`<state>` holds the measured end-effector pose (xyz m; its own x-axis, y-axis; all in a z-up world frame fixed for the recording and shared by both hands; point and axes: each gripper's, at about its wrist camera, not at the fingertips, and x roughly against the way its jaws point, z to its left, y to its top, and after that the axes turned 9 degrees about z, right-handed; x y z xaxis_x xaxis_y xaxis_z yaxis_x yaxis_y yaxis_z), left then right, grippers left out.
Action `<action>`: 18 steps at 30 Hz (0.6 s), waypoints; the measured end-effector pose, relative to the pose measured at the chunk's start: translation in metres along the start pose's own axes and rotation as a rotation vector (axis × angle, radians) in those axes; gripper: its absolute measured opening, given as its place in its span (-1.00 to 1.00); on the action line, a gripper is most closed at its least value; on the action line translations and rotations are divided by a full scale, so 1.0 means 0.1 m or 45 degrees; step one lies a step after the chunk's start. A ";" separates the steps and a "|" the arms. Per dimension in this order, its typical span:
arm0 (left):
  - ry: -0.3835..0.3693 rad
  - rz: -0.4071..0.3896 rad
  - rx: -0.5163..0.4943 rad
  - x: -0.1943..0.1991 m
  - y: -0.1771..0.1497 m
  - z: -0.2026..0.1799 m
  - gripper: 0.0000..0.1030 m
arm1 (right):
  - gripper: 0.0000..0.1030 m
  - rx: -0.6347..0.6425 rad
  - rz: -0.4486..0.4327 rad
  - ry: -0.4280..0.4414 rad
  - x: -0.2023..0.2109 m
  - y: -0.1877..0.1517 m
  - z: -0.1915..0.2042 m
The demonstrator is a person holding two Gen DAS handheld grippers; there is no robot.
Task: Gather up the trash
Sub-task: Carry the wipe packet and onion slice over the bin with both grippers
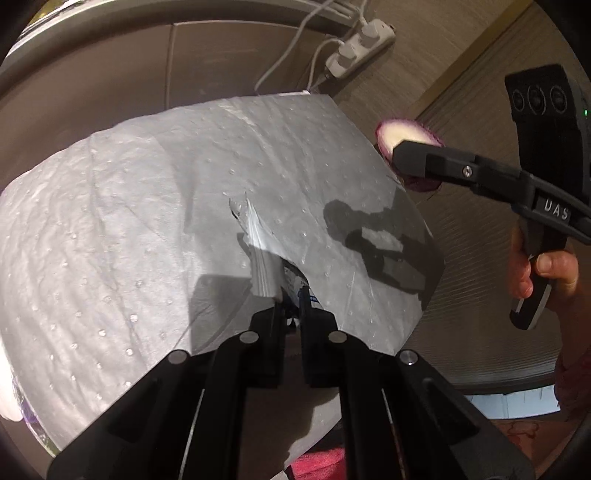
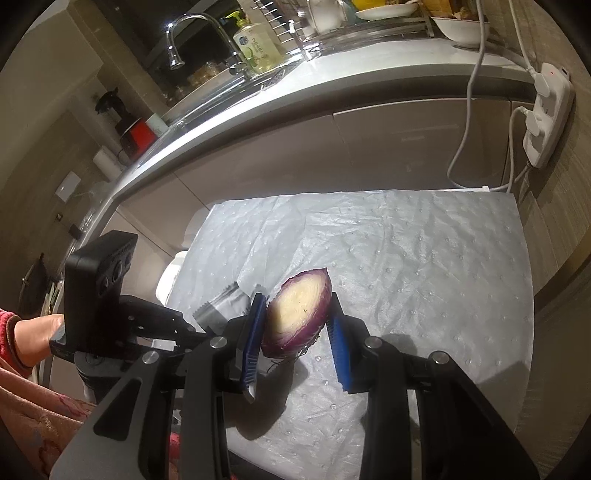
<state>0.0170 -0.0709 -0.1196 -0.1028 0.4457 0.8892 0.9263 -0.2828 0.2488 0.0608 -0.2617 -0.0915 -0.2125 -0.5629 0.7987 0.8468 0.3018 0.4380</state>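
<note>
A half red onion (image 2: 299,310), cut face up, is clamped between the blue pads of my right gripper (image 2: 297,308), which is shut on it above the grey dimpled mat (image 2: 424,258). In the left wrist view the same onion (image 1: 397,133) shows at the tip of the right gripper (image 1: 406,157), off the mat's right edge. My left gripper (image 1: 291,299) is shut on a crumpled silver foil wrapper (image 1: 258,254), held just over the mat (image 1: 129,221). The right wrist view shows that wrapper (image 2: 221,306) sticking out of the left gripper (image 2: 194,326), close to the left of the onion.
A white power strip (image 2: 546,110) with plugs and cables hangs by the mat's far right corner. Behind the mat run cabinet fronts (image 2: 406,140) under a counter with a faucet (image 2: 184,33) and a soap bottle (image 2: 256,44). A hand (image 1: 546,266) grips the right handle.
</note>
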 end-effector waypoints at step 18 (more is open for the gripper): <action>0.300 -0.108 0.375 1.20 -1.61 2.09 -0.87 | -0.35 0.275 0.057 0.131 -0.60 0.32 2.07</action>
<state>-0.0689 0.2060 -0.1329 -0.2325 0.2402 0.9425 0.9718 0.0183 0.2350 -0.0005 -0.0592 -0.0401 -0.1169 -0.6177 0.7777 0.7279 0.4795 0.4903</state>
